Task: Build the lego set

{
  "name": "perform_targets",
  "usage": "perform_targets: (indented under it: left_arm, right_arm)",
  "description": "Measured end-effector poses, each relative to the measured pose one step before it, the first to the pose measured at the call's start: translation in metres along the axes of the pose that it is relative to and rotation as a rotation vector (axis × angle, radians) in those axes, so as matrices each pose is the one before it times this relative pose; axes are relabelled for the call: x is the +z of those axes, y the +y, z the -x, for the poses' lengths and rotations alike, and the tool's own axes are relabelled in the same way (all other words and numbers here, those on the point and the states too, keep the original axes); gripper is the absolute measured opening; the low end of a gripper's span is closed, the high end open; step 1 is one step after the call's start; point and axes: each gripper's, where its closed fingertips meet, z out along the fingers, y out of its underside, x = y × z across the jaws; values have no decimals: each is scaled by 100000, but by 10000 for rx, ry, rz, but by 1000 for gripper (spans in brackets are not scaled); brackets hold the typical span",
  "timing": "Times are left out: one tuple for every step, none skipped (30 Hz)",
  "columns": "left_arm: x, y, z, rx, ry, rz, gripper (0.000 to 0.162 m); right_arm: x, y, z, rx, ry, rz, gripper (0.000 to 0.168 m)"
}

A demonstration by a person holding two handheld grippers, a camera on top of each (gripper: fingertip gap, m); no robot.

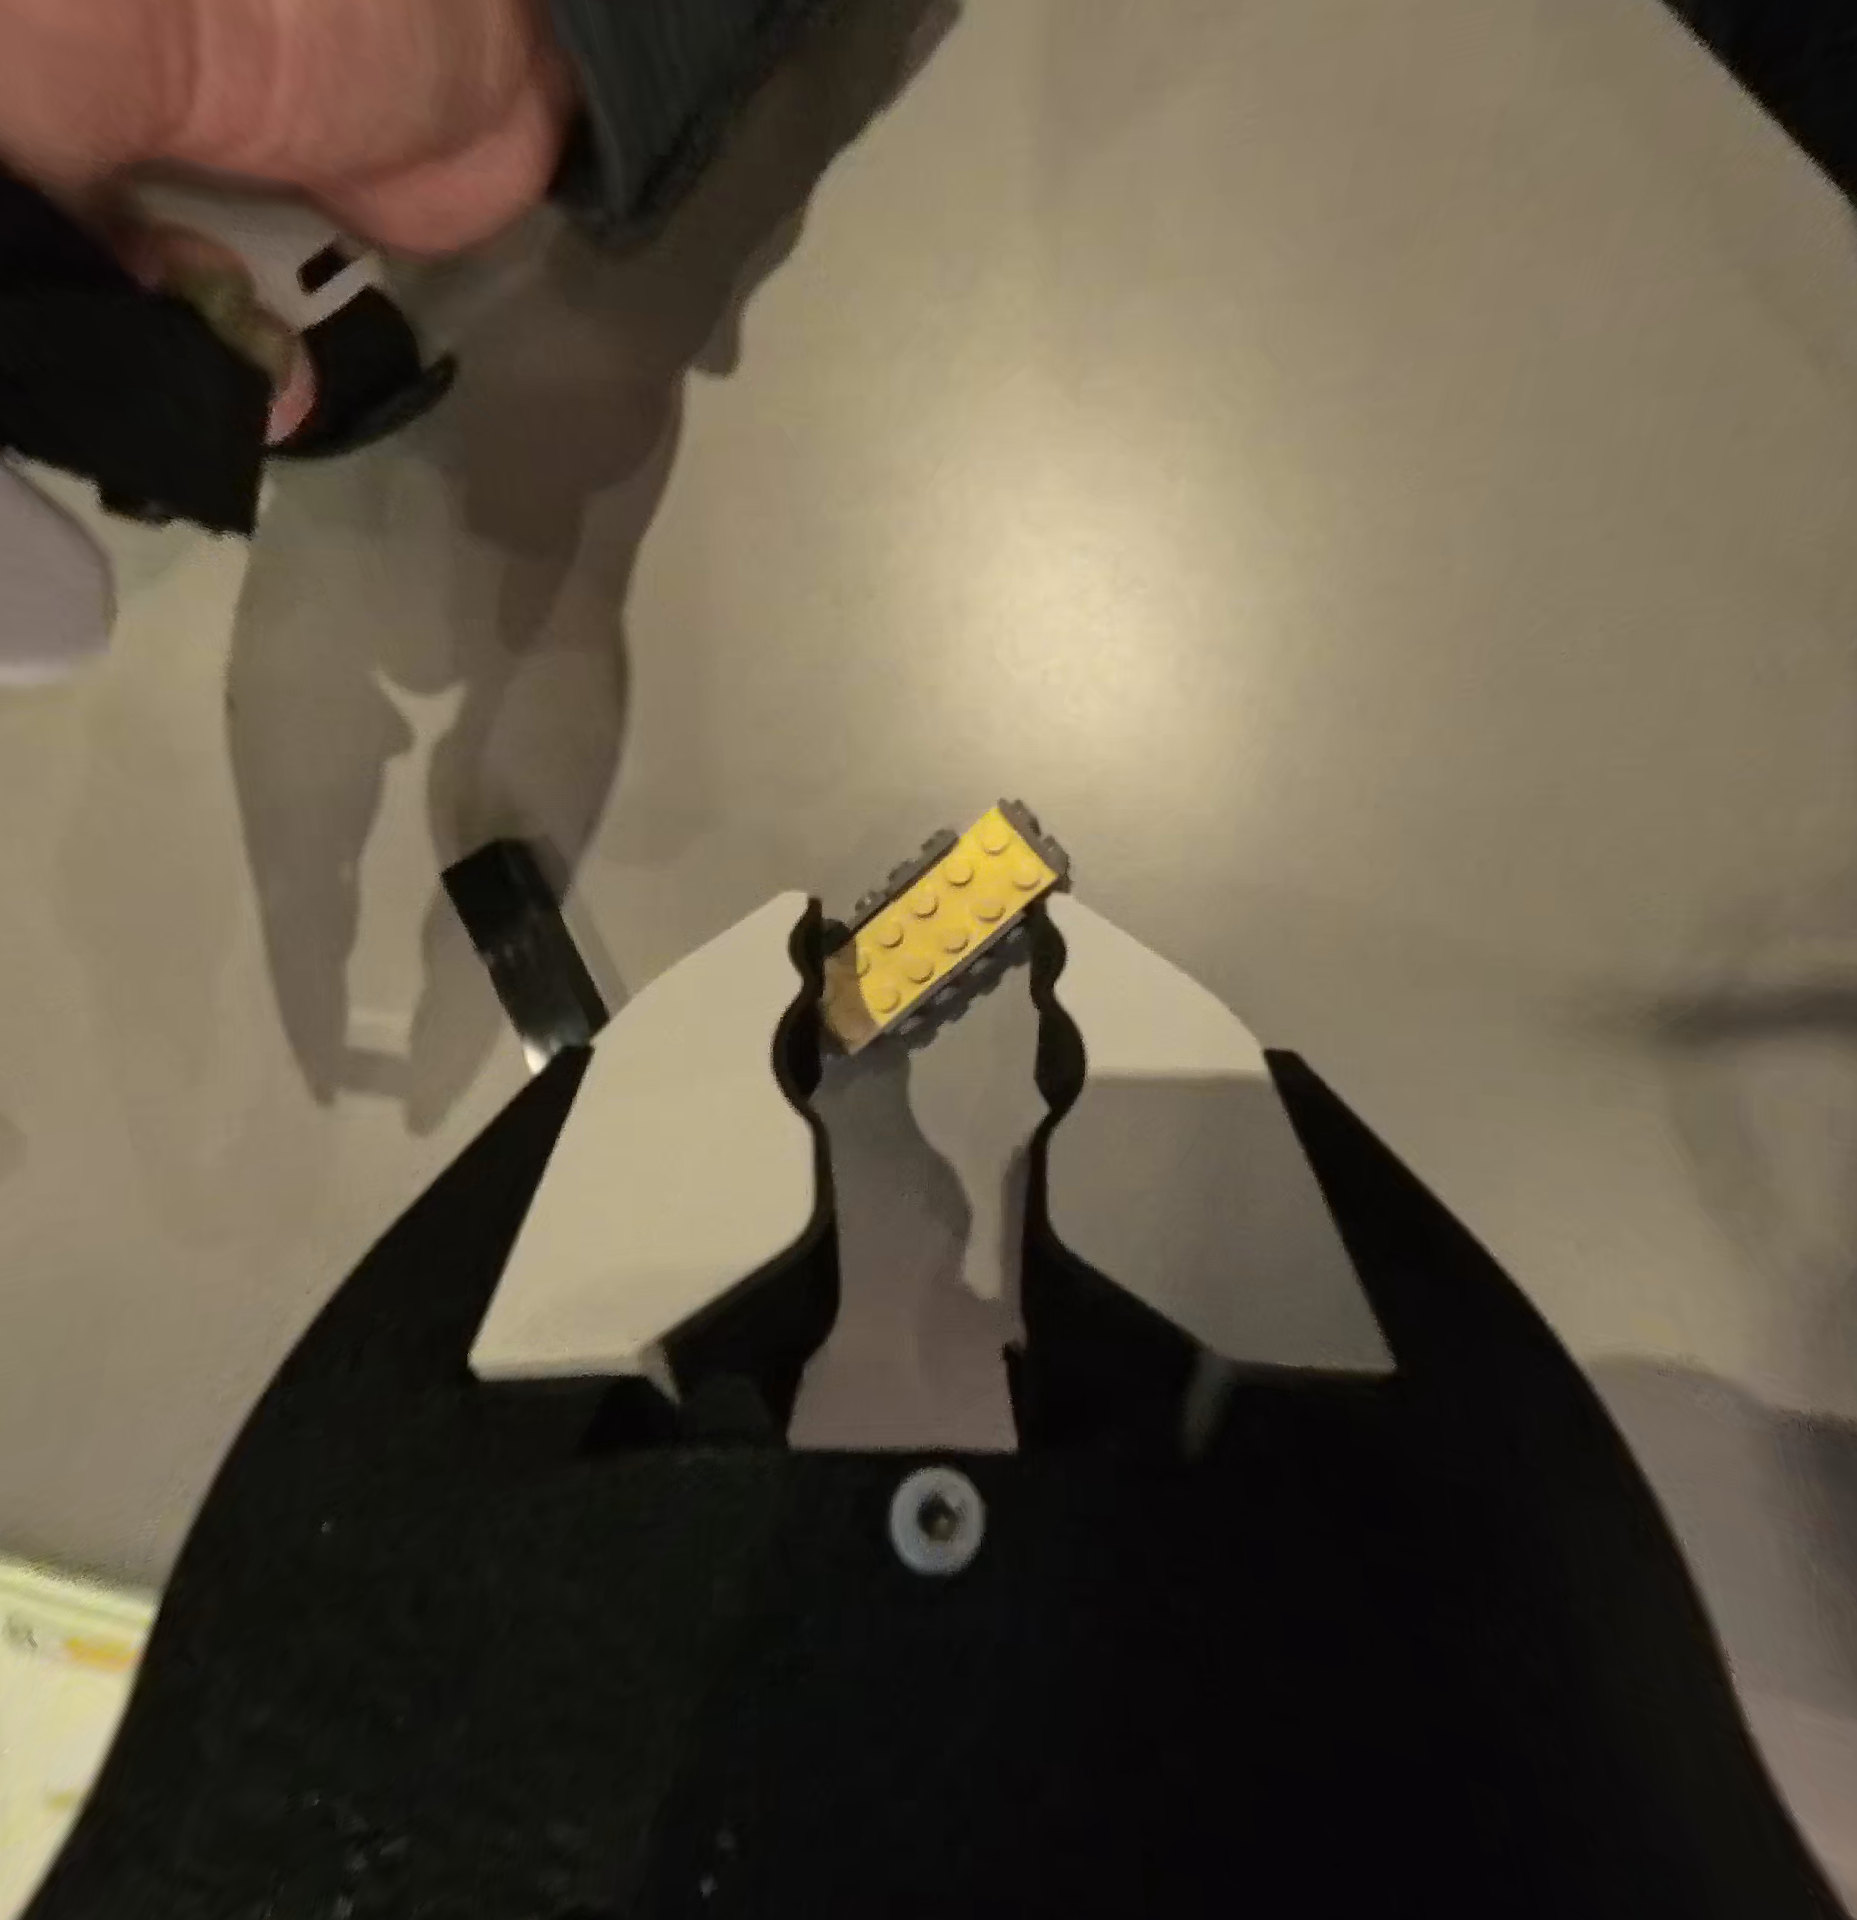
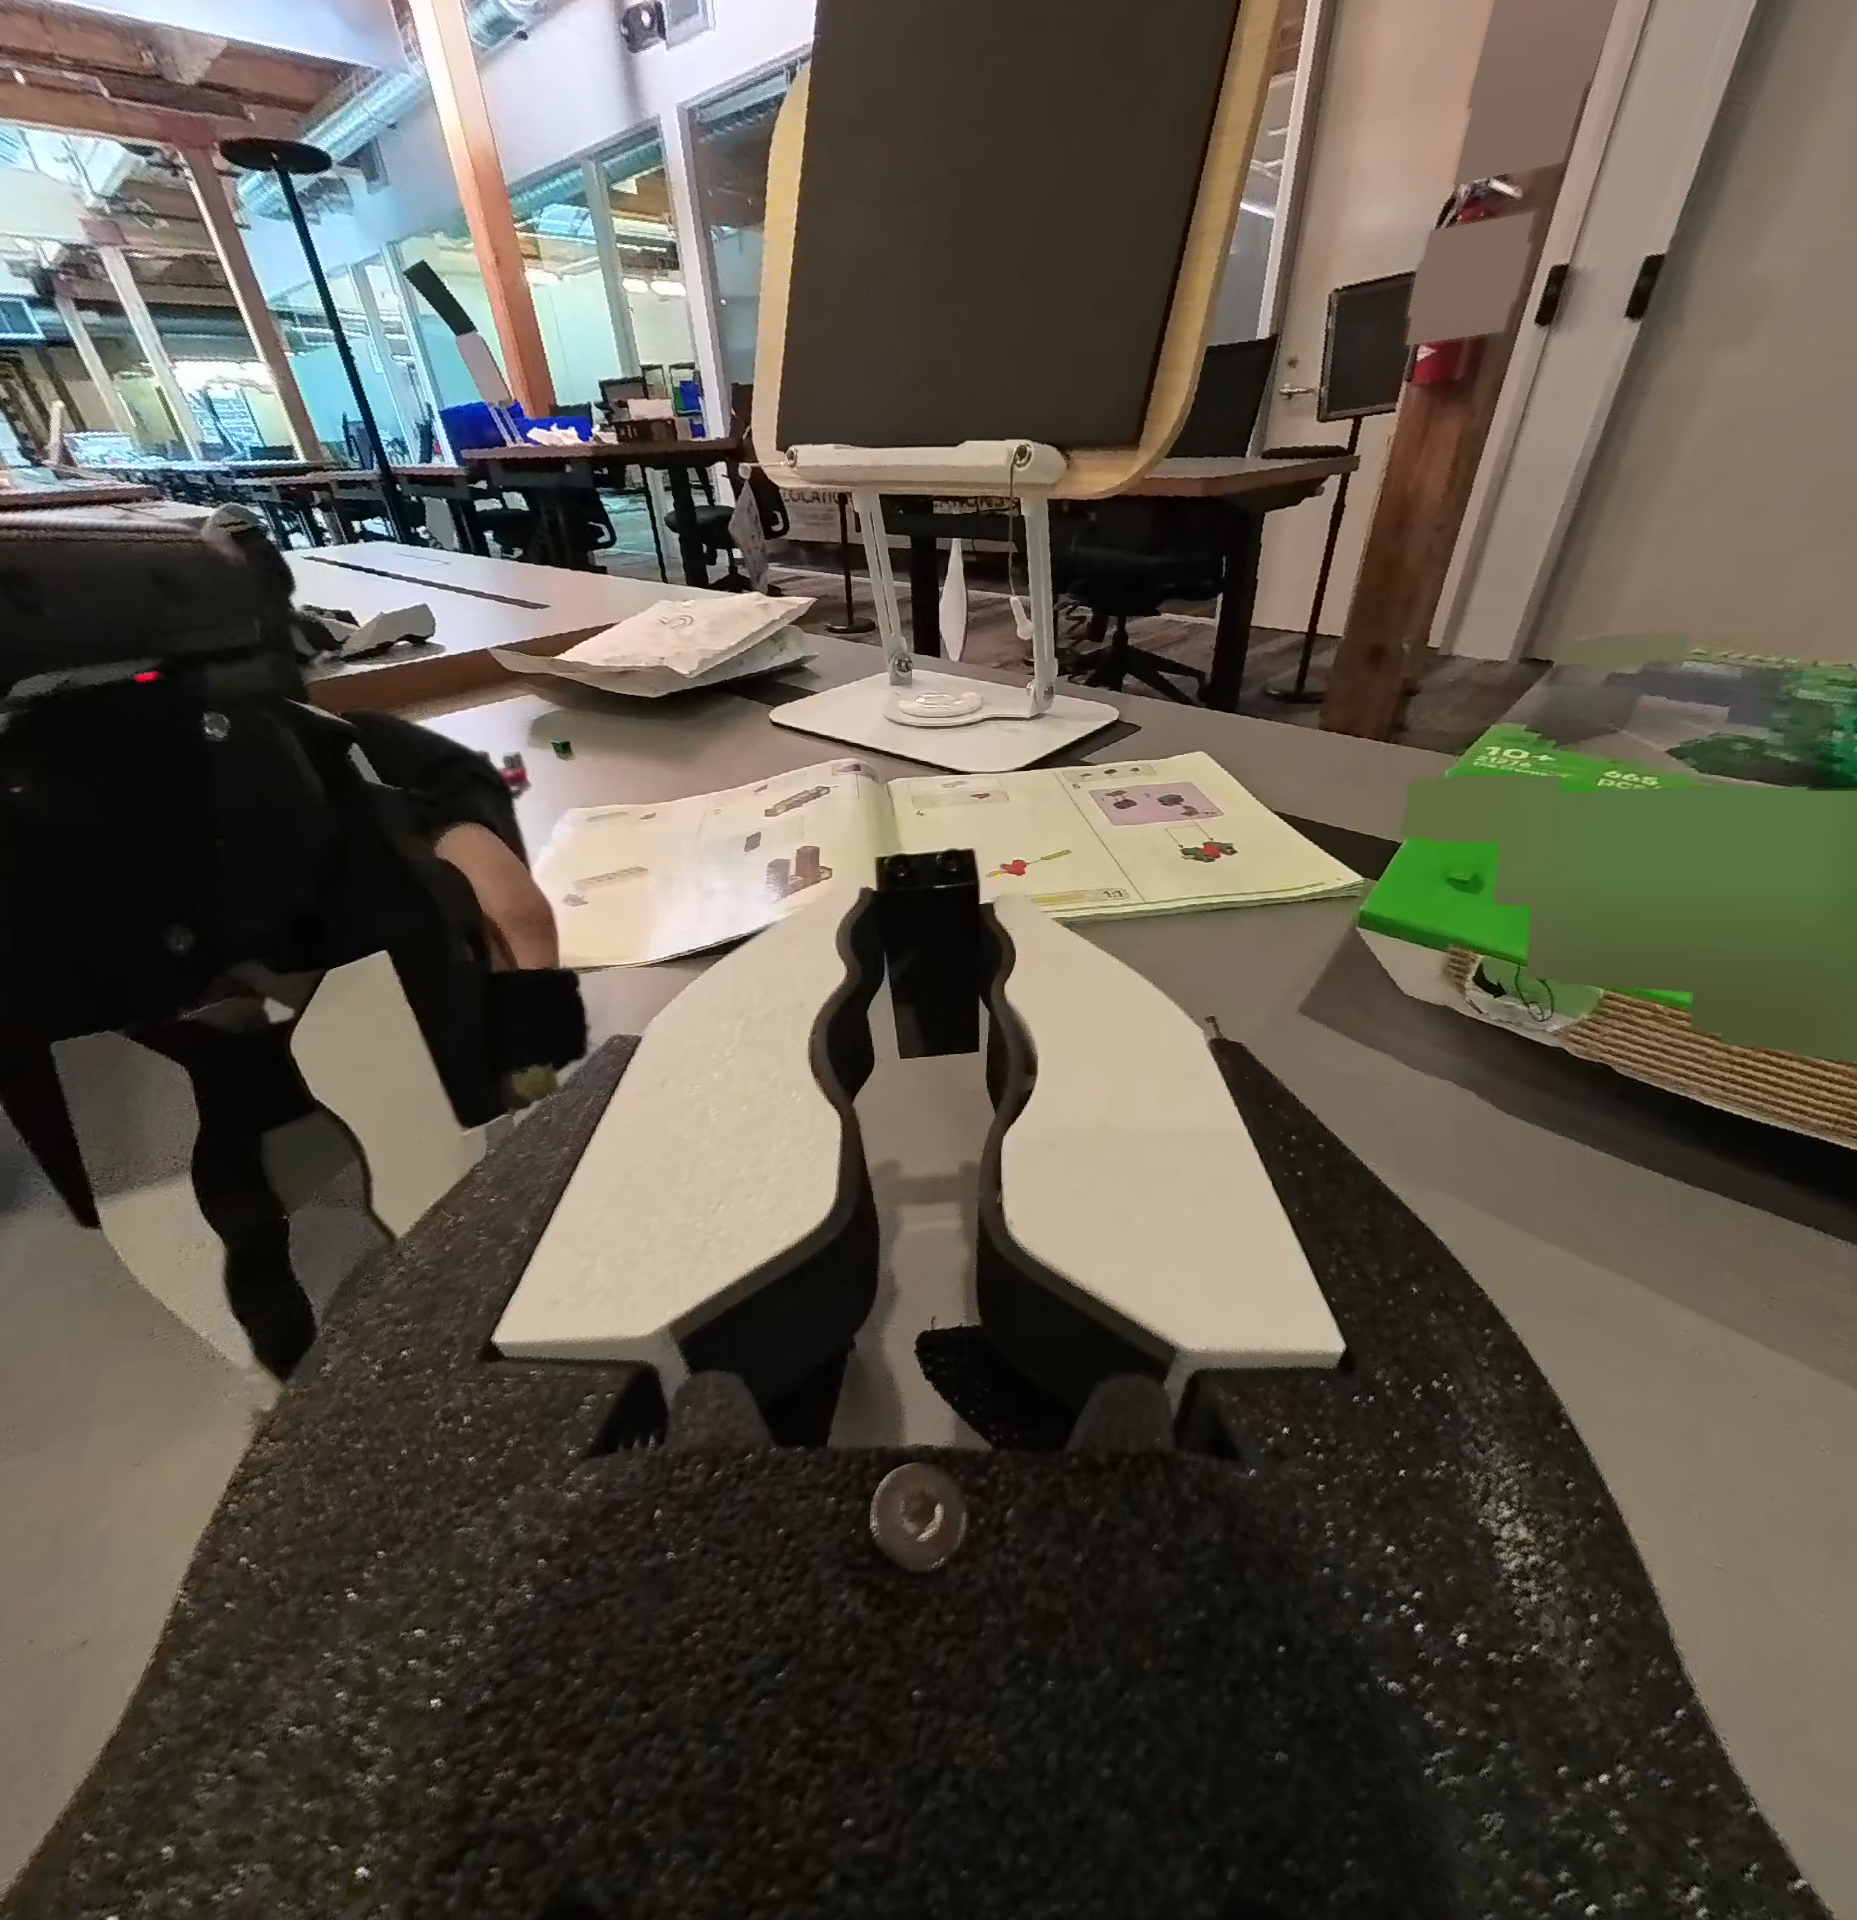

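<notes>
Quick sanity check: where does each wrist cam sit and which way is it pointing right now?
Left wrist view: on the left gripper, facing down at the table; it clamps a yellow-and-grey lego piece; a hand shows.
Right wrist view: on the right gripper, facing across the table toward the instruction booklet; clamps a black lego brick.
Shared: black brick, left gripper.

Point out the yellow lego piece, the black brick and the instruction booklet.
yellow lego piece (image 1: 950,925), left wrist view, on its studded top face.
black brick (image 2: 929,951), right wrist view, on its long front side.
instruction booklet (image 2: 1142,836), right wrist view, on its right-hand page.
</notes>
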Motion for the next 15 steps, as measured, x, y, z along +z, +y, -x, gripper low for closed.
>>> perform_targets:
  left_arm:
    - [34, 92, 152, -455, -285, 113, 42]
    - [40, 112, 163, -496, -339, 127, 40]
    - [-28, 146, 184, -575, -368, 148, 38]
    - [-66, 197, 168, -678, -331, 191, 39]
    - [-87, 252, 91, -727, -254, 218, 40]
    - [-103, 269, -36, -715, -144, 219, 44]
    - [-108, 289, -185, -679, -34, 221, 47]
    - [-92, 280, -263, -638, 44, 193, 47]
    - [-81, 311, -388, -521, 151, 158, 51]
    - [-96, 366, -433, -357, 191, 130, 55]
    - [-101, 348, -339, -175, 138, 64, 57]
    - [-110, 239, -129, 16, 17, -63, 60]
    - [-110, 106, 187, 148, -162, -200, 62]
    - [-97, -11, 335, 172, -223, -284, 63]
    - [-55, -44, 278, 167, -135, -294, 63]
  right_arm:
    - [16, 10, 54, 16, -36, 8, 17]
    - [11, -9, 54, 6, -27, 8, 17]
    - [17, -1, 74, -2, -30, 6, 17]
    - [18, -8, 76, 3, -36, 8, 17]
    - [38, 24, 108, 8, -45, 17, 17]
    - [49, 50, 121, 7, -53, 29, 17]
    - [61, 70, 132, -5, -57, 37, 17]
    - [70, 72, 149, -17, -59, 46, 17]
    - [72, 93, 148, -32, -57, 55, 17]
    - [72, 93, 145, -50, -49, 63, 17]
    - [57, 81, 136, -71, -32, 62, 17]
    - [42, 46, 110, -96, -14, 50, 17]
    - [30, 33, 104, -109, -11, 49, 17]
    - [30, 32, 104, -106, -10, 50, 17]
    - [30, 20, 94, -93, -12, 42, 17]
